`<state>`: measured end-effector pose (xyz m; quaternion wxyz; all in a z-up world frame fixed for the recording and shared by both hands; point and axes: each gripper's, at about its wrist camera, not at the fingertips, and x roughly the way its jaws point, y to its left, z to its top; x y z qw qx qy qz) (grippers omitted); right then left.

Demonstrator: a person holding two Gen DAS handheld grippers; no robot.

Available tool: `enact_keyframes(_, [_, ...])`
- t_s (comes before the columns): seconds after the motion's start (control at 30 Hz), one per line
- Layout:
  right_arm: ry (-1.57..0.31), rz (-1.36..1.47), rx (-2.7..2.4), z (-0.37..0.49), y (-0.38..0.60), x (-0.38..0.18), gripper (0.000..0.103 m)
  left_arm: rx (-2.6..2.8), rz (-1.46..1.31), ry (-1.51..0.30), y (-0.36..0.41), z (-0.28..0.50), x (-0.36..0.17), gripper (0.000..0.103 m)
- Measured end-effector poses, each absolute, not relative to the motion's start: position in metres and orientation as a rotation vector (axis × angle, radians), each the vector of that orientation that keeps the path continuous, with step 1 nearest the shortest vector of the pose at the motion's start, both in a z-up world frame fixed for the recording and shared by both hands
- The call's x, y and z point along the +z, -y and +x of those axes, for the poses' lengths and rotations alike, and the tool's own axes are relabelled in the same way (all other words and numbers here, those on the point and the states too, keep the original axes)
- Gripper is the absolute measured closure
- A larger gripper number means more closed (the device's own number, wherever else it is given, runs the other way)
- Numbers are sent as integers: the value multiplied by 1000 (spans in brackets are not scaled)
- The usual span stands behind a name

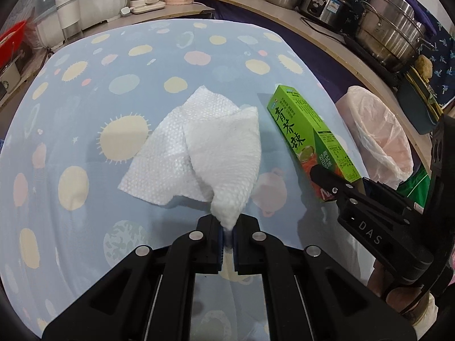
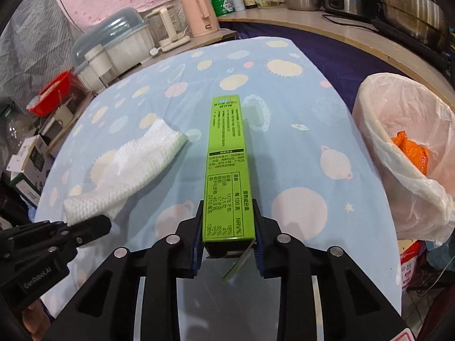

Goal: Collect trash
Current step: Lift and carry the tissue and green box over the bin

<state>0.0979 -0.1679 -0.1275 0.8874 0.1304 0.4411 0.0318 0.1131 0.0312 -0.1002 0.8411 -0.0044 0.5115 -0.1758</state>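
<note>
A white paper towel (image 1: 199,147) lies partly on the blue planet-print table (image 1: 113,85), one corner lifted and pinched in my left gripper (image 1: 227,224), which is shut on it. A long green carton (image 2: 226,147) lies lengthwise on the table, and its near end sits between the pads of my right gripper (image 2: 229,213), which presses on both sides. In the left wrist view the green carton (image 1: 301,133) is right of the towel, with the right gripper (image 1: 327,179) at its near end. The right wrist view shows the paper towel (image 2: 136,164) and the left gripper (image 2: 93,226) at left.
A bin lined with a pale plastic bag (image 2: 369,113) stands off the table's right edge, an orange wrapper (image 2: 412,153) inside it. Pots and a rice cooker (image 1: 327,2) line the back counter. A kettle (image 2: 199,14) and a dish rack (image 2: 113,48) stand behind the table.
</note>
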Motion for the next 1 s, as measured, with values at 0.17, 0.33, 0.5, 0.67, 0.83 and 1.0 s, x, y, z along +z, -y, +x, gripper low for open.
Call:
enact_keyframes(0.17, [-860,284,46,78,177,-105,76,-399,-6,-1034,-22,101,-80,99])
enact_keyframes(0.33, [-800,316,19,56,194,-82,76,-433,8,-983,-7,91,-56,99])
enact_keyframes(0.5, [-753,338,-16,38,213,-64,76,-476,22,-944,15,85,-37,99])
enact_keyframes(0.67, [-719,367,-66,22,235,-51,76,-516,41,-906,38,79,-20,99])
enact_keyframes(0.83, [-700,409,-129,7,260,-43,76,-556,60,-873,62,74,-6,99])
enact_keyframes(1.0, [-678,438,-183,-8,286,-40,76,-595,79,-850,87,70,3,99])
